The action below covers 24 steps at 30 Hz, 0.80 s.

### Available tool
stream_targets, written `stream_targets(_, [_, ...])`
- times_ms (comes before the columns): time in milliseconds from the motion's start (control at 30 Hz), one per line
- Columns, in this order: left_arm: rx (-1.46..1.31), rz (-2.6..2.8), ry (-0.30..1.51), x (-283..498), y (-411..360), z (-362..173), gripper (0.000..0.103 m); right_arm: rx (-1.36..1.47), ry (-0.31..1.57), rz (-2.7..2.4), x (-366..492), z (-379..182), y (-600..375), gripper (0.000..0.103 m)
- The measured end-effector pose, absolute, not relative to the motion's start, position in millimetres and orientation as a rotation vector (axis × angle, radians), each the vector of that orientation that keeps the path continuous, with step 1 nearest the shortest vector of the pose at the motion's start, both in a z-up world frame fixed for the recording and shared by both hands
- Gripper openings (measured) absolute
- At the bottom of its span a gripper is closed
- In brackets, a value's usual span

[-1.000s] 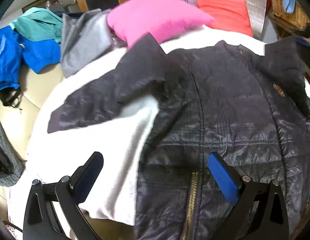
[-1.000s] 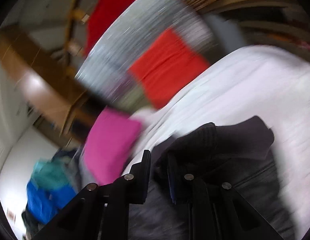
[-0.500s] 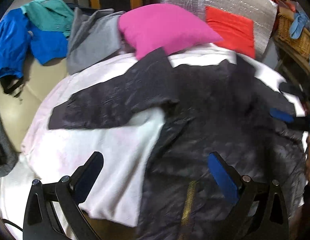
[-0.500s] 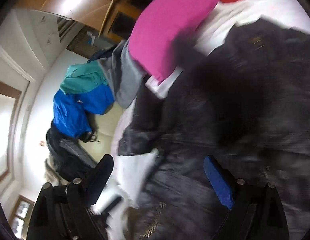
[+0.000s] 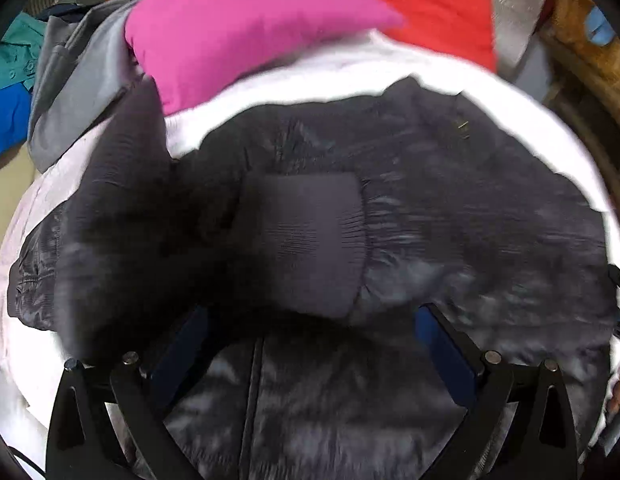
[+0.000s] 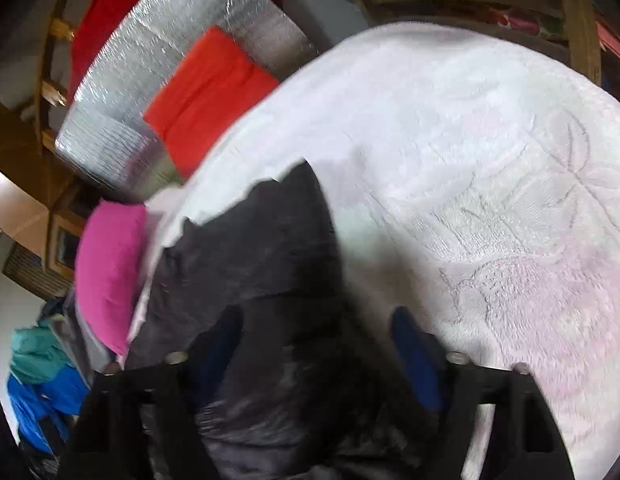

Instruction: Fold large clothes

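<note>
Both views are smeared, so I can't read fine detail. Quilted dark jacket (image 5: 449, 208) fills mid-frame on the white terry cover (image 6: 489, 160), ribbed cuff (image 5: 306, 240) centred. Left gripper (image 5: 310, 344) stands released; right gripper (image 6: 313, 344), jaws just narrowing, straddles fabric unclenched.

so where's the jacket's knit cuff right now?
Left wrist view, centre: the knit cuff lies folded across the black jacket, below the pink pillow.

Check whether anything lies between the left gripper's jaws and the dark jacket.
Nothing visible does. The left gripper hangs with open jaws right over the dark jacket, and only the jacket's own ribbed cuff, folded across its front, lies ahead. The pink pillow sits well beyond the collar.
</note>
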<state>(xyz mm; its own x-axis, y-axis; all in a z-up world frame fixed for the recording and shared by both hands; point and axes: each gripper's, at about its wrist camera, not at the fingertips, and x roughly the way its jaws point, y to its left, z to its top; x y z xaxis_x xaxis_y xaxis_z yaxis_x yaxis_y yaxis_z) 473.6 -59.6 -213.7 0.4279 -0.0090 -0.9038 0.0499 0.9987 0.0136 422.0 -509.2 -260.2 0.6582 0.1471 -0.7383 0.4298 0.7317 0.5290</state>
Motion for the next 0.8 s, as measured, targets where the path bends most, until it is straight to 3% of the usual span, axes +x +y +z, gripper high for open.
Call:
stream_targets(33, [0.065,-0.025,1.171,480.9,-62.5,-225.0,0.103,0.720,0.888,-0.185,428.1,-265.5,-506.8,0.053])
stream_targets(200, [0.092,-0.047,1.184,476.7,-64.5,-219.8,0.103,0.640,0.877,-0.227,432.3,-239.1,-488.3,0.052])
stream_targets(233, [0.106,-0.057,1.171,470.2,-64.1,-212.9,0.103,0.634,0.862,-0.223,432.4,-231.4,-482.2,0.058])
stream_targets(267, [0.116,-0.077,1.142,460.2,-61.4,-202.0,0.103,0.626,0.840,-0.217,431.1,-221.0,-476.2,0.070])
stream_targets(367, [0.092,-0.122,1.012,419.4,-34.3,-166.3,0.103,0.570,0.717,-0.179,406.8,-188.5,-450.3,0.082])
stream_targets(533, [-0.130,0.010,0.935,363.3,84.0,-151.3,0.103,0.519,0.690,-0.027,392.0,-172.5,-391.8,0.083])
stream_targets(800, [-0.575,0.325,0.983,340.9,283.4,-205.7,0.103,0.483,0.787,0.123,355.1,-195.8,-323.4,0.083])
